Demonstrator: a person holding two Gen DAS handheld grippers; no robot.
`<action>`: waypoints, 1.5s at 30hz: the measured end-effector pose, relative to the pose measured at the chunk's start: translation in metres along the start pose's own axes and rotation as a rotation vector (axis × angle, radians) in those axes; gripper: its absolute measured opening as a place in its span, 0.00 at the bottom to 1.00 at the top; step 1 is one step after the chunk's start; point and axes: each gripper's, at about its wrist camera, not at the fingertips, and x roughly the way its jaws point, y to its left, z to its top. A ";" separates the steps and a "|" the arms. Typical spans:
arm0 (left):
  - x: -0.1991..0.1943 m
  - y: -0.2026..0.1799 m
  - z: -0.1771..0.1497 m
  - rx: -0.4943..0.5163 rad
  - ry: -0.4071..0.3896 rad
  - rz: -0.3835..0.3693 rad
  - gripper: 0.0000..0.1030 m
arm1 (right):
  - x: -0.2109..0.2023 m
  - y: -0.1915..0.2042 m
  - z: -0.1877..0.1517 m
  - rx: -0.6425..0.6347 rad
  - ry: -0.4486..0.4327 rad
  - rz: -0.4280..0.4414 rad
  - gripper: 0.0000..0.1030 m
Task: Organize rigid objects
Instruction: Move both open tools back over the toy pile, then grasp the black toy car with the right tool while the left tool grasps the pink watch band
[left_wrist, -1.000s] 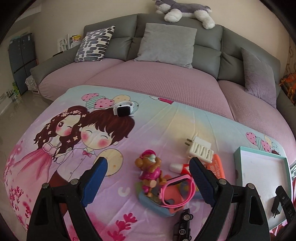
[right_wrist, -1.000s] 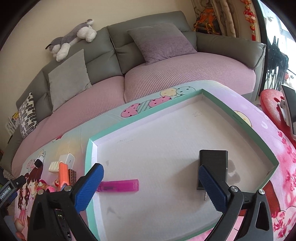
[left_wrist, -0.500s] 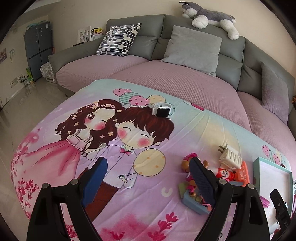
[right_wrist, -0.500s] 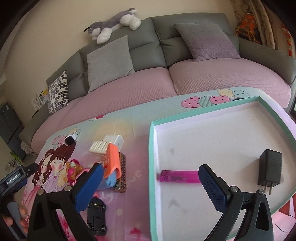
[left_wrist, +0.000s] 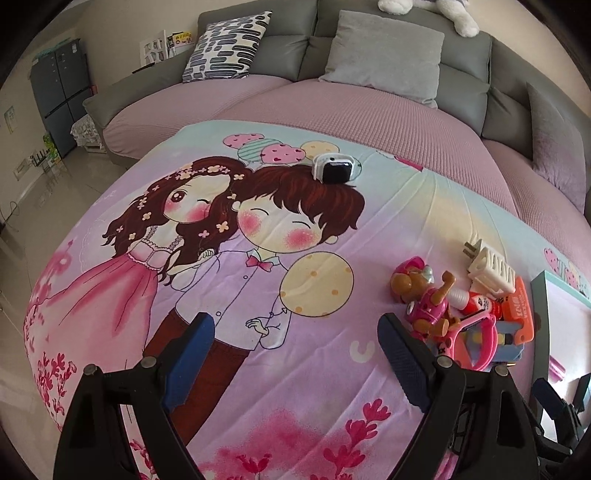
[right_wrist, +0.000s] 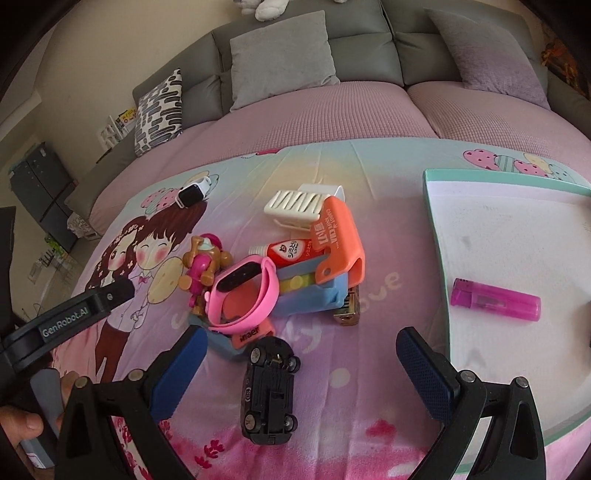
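The right gripper (right_wrist: 295, 373) is seen with its jaws spread wide and empty above an upturned black toy car (right_wrist: 269, 393), which lies wheels-up on the cartoon-printed cloth (right_wrist: 369, 206) between the two blue pads, touched by neither. Just beyond the car, a heap of small items is shown: a pink wristband (right_wrist: 242, 291) draped over a blue block (right_wrist: 314, 295), an orange clip (right_wrist: 338, 240), a red-and-white tube (right_wrist: 286, 251), a white plug adapter (right_wrist: 295, 203) and a pink dog figurine (right_wrist: 203, 271). A smartwatch (right_wrist: 190, 194) is set well apart, nearer the sofa (right_wrist: 295, 48). The teal-rimmed tray (right_wrist: 430, 206), where a purple lighter (right_wrist: 495, 301) already lies, is the likely destination. The left gripper (left_wrist: 295, 363) is likewise held wide and empty over bare cloth, beside the heap. The car is judged the natural next pick: the pads are best lowered straight down over its flanks, squared to its length so that the wheels are not caught, and closed only once the heap's wristband is clear of the left pad. A tilted grip is to be avoided, since the smooth body may slip or twist out
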 end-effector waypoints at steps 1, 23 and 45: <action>0.003 -0.004 -0.001 0.019 0.008 0.004 0.88 | 0.001 0.002 -0.002 -0.010 0.008 -0.001 0.98; 0.005 -0.025 -0.003 0.066 0.030 -0.040 0.88 | 0.021 0.015 -0.024 -0.115 0.130 -0.124 0.60; -0.005 -0.074 -0.009 0.190 0.036 -0.182 0.88 | -0.015 -0.020 -0.009 0.003 0.025 -0.088 0.31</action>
